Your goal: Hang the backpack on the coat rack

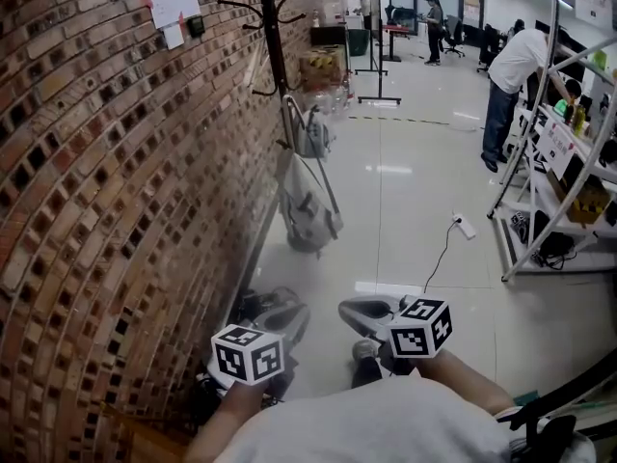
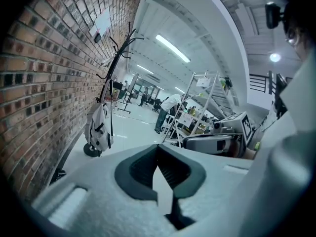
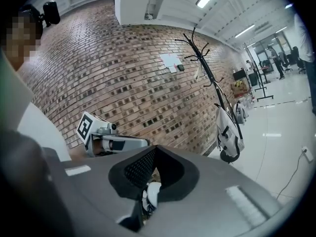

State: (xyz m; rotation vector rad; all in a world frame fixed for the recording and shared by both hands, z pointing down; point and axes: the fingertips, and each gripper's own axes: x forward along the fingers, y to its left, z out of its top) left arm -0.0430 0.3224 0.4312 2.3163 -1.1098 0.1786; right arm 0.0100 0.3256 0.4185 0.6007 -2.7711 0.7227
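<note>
The 2 tongs sit nearest, held low: left tongs and right tongs both closed with nothing gripped. Well ahead, the grey backpack hangs on the coat rack beside the brick wall.

The brick wall is running along my left, and the coat rack is standing against it ahead of me, with the backpack hanging on it. The shelves are standing to my right, with a person at their far end and a power strip lying between rack and shelves.
</note>
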